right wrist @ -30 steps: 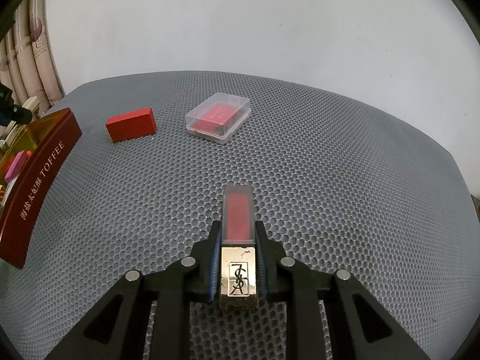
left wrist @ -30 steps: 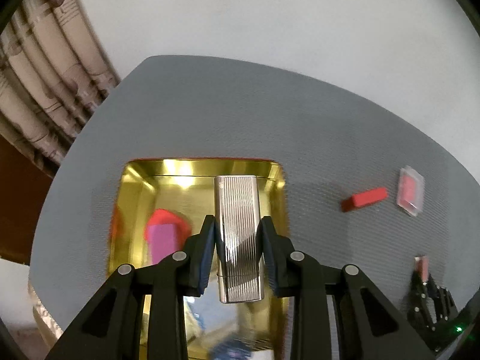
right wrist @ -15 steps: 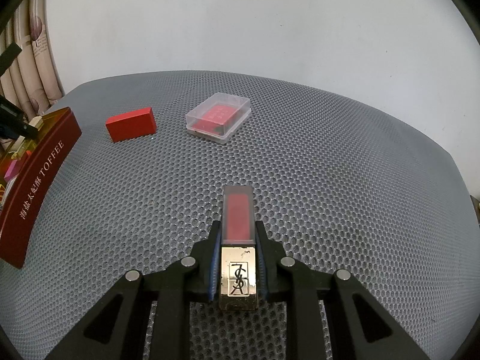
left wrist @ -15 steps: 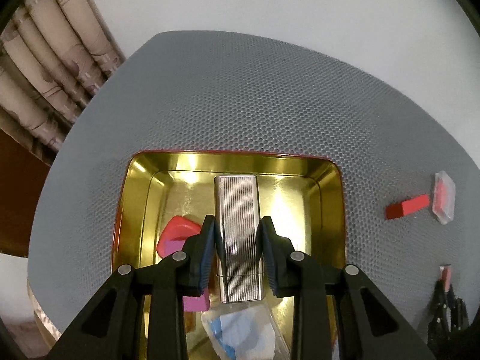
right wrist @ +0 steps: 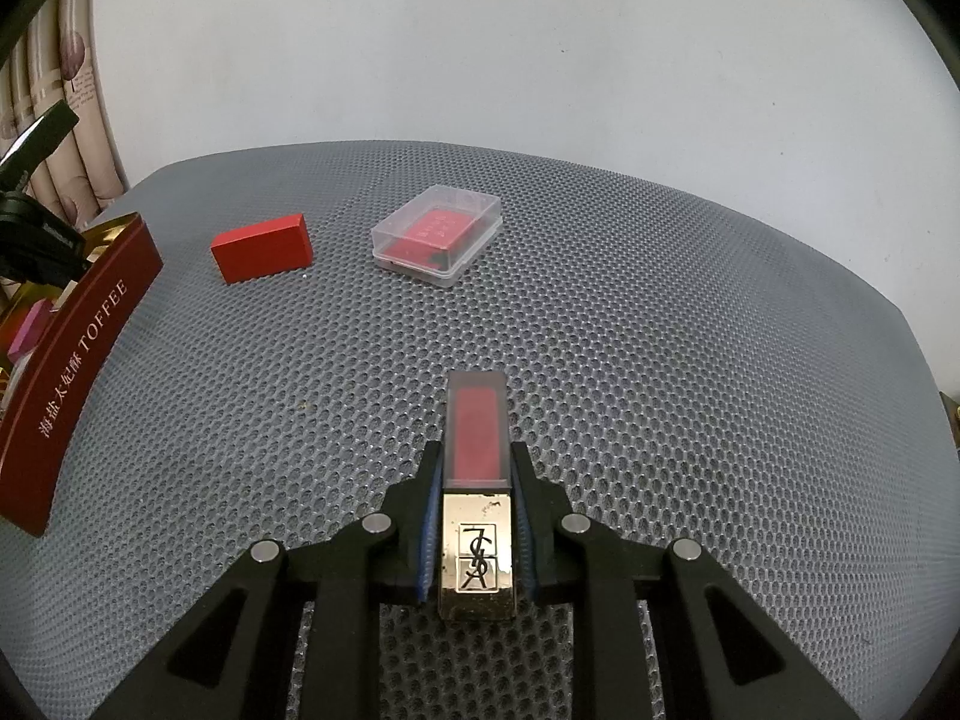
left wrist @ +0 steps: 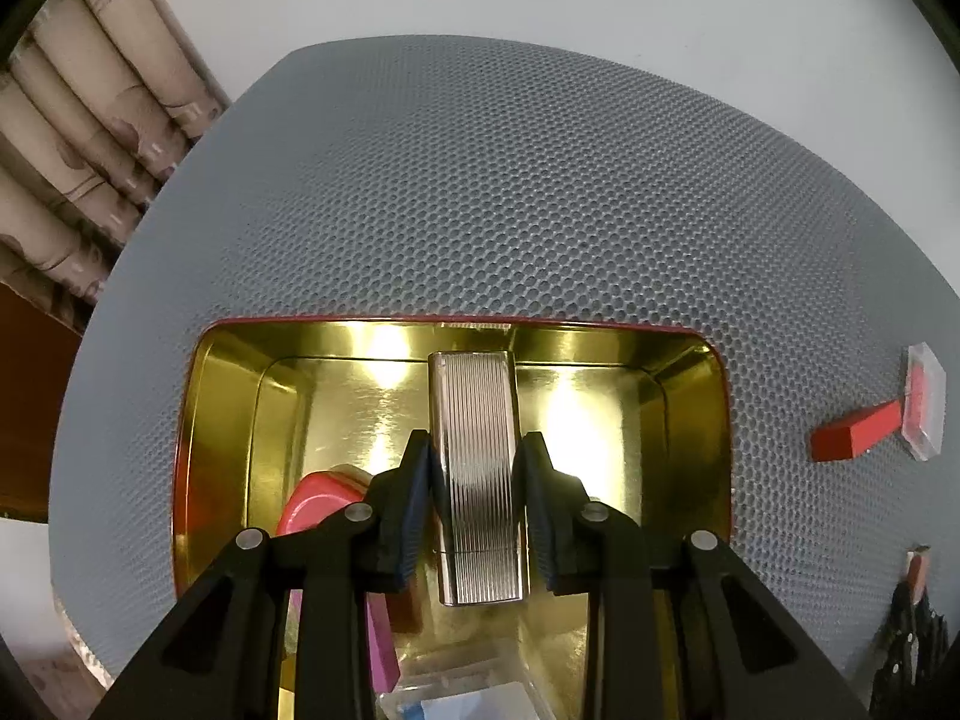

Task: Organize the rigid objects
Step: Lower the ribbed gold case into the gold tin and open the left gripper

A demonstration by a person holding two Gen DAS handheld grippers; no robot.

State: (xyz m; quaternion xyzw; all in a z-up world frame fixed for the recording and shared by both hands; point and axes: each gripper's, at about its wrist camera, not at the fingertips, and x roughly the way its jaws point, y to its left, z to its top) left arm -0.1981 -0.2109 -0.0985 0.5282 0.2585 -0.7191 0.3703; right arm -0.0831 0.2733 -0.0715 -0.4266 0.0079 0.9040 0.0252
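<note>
Gripping a ribbed silver case (left wrist: pixel 477 468), left gripper (left wrist: pixel 477 450) clamped, poised over gold toffee tin (left wrist: pixel 690 360) at left edge of grey mesh surface (left wrist: pixel 480 180). Red block (right wrist: pixel 263 247) and clear box (right wrist: pixel 437 235) lying toward far edge, apart. Right gripper (right wrist: pixel 477 456) clamped on YSL lipstick (right wrist: pixel 477 480), near front edge.

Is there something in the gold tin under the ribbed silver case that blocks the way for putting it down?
Partly. The ribbed silver case, clamped in the left gripper, hangs over the gold tin. A pink block lies lower left and a clear packet nearest the camera; the far floor looks bare.
</note>
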